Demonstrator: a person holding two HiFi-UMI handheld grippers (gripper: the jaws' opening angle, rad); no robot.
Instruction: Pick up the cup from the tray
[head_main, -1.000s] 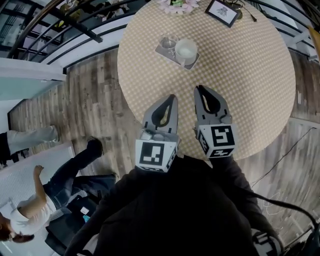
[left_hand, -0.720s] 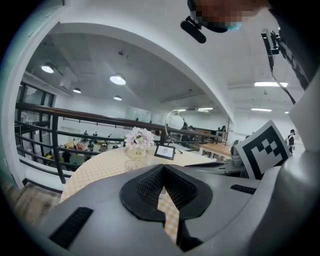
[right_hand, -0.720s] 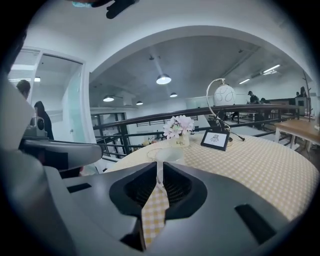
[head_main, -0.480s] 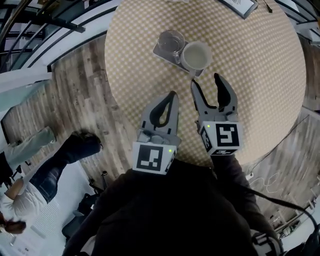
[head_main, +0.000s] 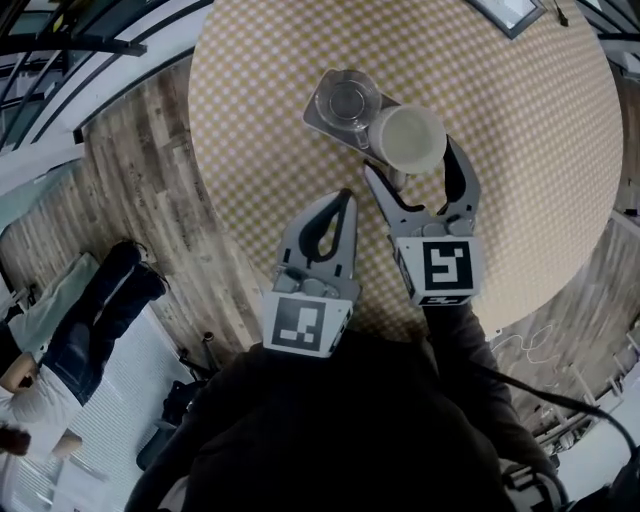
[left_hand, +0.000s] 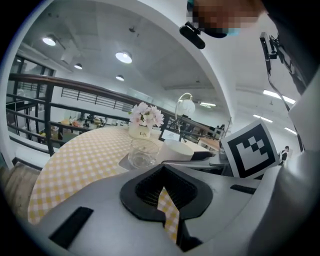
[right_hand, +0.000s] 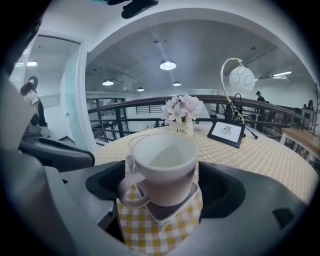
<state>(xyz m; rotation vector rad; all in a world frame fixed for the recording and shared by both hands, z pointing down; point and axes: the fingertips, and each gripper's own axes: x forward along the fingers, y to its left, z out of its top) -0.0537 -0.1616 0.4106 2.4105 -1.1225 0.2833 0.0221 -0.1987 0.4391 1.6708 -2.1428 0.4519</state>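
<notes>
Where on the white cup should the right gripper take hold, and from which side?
Probably the cup by its round body, mid-height, coming from the near edge of the table. Its handle points near-left and the glass stands behind, leaving the flanks mostly free. The right gripper, whose jaws have just been opening, has the cup between them, untouched.

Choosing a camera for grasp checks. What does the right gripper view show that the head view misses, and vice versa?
Only right gripper view: flowers, lamp. Only head view: marker cubes, wooden floor. Both: cup on its tray, between the right gripper's open jaws, which have just been opening; glass behind.
</notes>
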